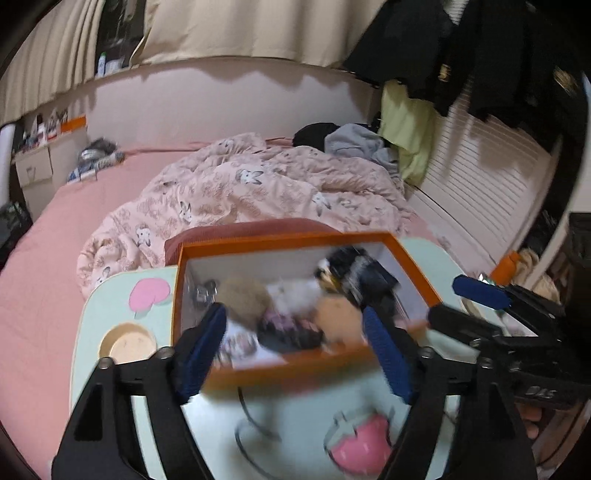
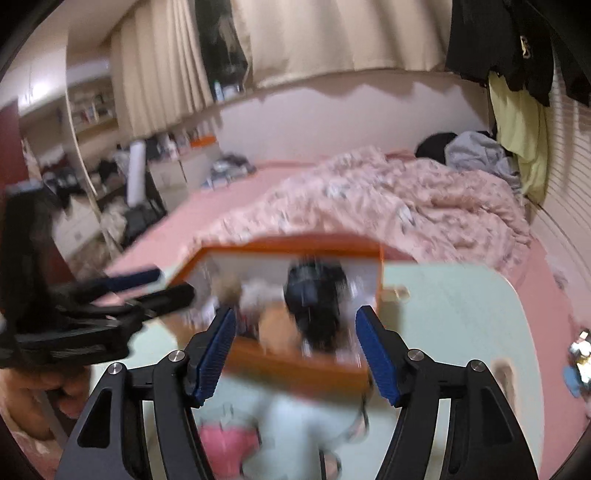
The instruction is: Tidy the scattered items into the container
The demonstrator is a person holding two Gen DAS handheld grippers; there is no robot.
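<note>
Both tools are mine, 1 in each hand, and each stands with its 2 blue-padded fingers apart and nothing pinched between them. My left tool (image 1: 295,347) hangs over the near edge of the orange-rimmed rectangular box with white inner walls (image 1: 236,242), which sits on the pale mint-green tabletop printed with pink cartoon shapes (image 1: 110,302). My right tool (image 2: 295,350) hovers at the same near edge, just beside the left one; in the left wrist view it shows at the right, and in the right wrist view the left one shows at the left.

Inside the box lies a jumble of small things, much of it blurred: a round tan fluffy plush (image 1: 243,299), a white fluffy plush (image 1: 291,295), a peach-coloured soft item (image 1: 338,317) and a black bulky object (image 1: 354,269) towards the far right corner. I cannot tell what the smaller bits at the bottom are.

At the left of the tabletop is a round sunken cup holder (image 1: 127,341). Behind the box spreads a bed with a pink sheet (image 1: 55,240) and a crumpled pink duvet printed with rabbits (image 1: 240,184). Beige curtains (image 1: 240,26) hang above the bed, and dark clothes (image 1: 480,55) hang at the right.
</note>
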